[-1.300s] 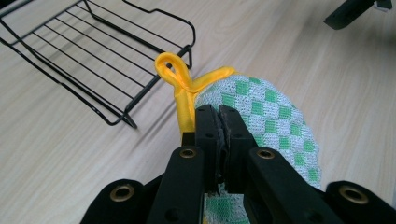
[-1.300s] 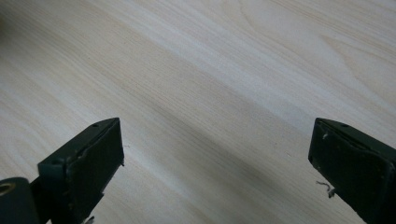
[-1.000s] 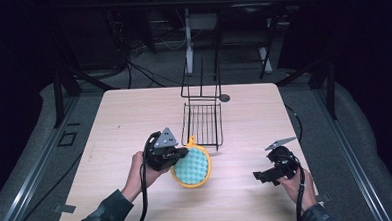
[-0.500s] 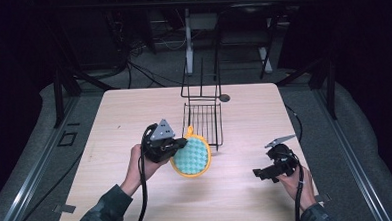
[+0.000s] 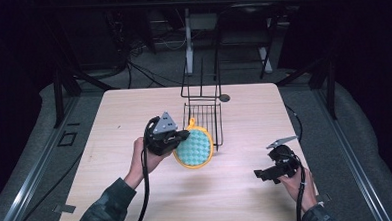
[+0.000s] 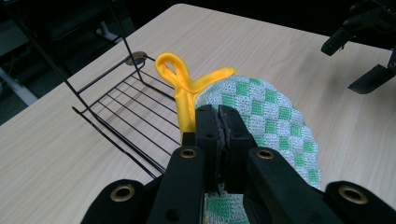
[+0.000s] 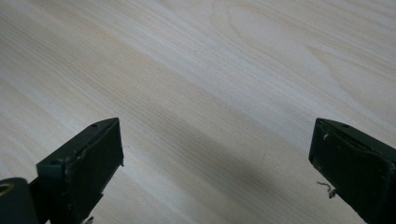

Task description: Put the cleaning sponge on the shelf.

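At counter centre, my left claw is clenched on the round green-checked, yellow-rimmed pot holder, lifted at 6 o'clock of the black wire rack, so I fear its yellow loop snagging a wire and dragging the rack, my right claw idle, released.

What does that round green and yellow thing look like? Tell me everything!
The pot holder is a round cloth pad, checked green and white, with a yellow border and a yellow hanging loop. The left gripper is shut on its edge, holding it tilted above the wooden table, loop toward the black wire rack.
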A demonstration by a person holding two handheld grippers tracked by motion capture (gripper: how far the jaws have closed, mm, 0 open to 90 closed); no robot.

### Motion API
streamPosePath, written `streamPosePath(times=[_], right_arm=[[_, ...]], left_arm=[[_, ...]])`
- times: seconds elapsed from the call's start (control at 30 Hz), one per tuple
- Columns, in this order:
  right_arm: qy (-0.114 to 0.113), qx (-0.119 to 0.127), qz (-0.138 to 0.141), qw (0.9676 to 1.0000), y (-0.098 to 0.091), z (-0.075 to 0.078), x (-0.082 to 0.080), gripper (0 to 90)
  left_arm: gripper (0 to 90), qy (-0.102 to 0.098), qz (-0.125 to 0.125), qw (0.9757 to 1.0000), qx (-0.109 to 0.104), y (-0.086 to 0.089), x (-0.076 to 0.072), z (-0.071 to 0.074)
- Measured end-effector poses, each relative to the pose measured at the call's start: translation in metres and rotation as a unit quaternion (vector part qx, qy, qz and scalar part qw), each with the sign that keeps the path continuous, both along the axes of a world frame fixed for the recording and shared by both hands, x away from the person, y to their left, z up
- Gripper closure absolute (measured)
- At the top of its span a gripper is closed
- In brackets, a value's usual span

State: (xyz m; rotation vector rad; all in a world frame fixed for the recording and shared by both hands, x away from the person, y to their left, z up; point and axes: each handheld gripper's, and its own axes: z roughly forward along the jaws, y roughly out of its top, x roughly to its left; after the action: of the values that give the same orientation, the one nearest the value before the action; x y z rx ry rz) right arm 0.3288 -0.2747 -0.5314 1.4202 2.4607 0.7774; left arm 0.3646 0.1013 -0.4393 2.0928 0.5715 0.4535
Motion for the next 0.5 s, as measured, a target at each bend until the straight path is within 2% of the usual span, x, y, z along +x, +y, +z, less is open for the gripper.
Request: streamPosePath(times=[0.23, 0.5], right_arm=[[0.001, -0.006, 0.004, 1.0, 0.0, -0.001, 0.001, 2.3], [0.001, 0.0, -0.001, 1.0, 0.0, -0.001, 0.0, 2.3]], left_arm=[[88.1, -0.008, 0.003, 0.9999, -0.009, -0.001, 0.008, 0.001], [88.1, -0.018, 0.008, 0.9997, -0.017, -0.003, 0.015, 0.0]])
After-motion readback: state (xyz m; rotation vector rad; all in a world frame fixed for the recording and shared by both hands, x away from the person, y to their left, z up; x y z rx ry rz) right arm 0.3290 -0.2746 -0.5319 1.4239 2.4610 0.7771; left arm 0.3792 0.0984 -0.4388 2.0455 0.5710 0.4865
